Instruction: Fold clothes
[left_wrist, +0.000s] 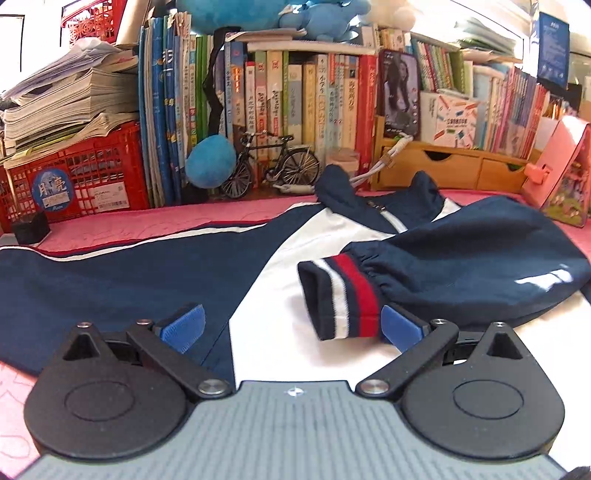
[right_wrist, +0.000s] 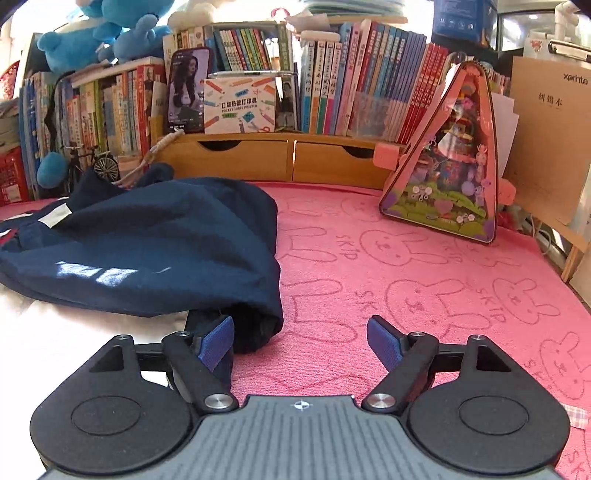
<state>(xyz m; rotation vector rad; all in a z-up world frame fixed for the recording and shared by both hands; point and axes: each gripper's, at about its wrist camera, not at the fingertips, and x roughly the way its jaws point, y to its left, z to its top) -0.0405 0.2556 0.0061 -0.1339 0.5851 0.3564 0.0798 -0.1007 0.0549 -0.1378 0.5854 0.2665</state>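
Garment: a navy and white jacket (left_wrist: 303, 236) is lying spread on the pink rabbit-print cloth (right_wrist: 424, 280), filling the frame's centre in the left wrist view and reaching from 9 toward 12 o'clock.
Sleeve: one navy sleeve (left_wrist: 480, 266) is lying folded across the white front, running in from 3 o'clock; its striped cuff (left_wrist: 343, 295) in white, navy and red is resting near the centre.
Collar: the navy collar (left_wrist: 373, 199) is standing up at 12 o'clock, with a white drawstring (left_wrist: 369, 173) trailing toward the wooden drawer unit (left_wrist: 454, 166).
Left gripper (left_wrist: 291, 325): its tongs are standing wide apart and gripping nothing; the right-hand blue pad (left_wrist: 400, 326) is sitting just beside the cuff, though contact cannot be confirmed.
Right gripper (right_wrist: 301, 341): its tongs are also standing apart with nothing clamped; the left-hand pad (right_wrist: 218, 341) is sitting against the navy fabric edge (right_wrist: 255, 325) at 9 o'clock, while the other is hanging over bare cloth.
Background: books (left_wrist: 295, 96) are lining the back at 12 o'clock; a red crate (left_wrist: 85, 173) is sitting at 10 o'clock.
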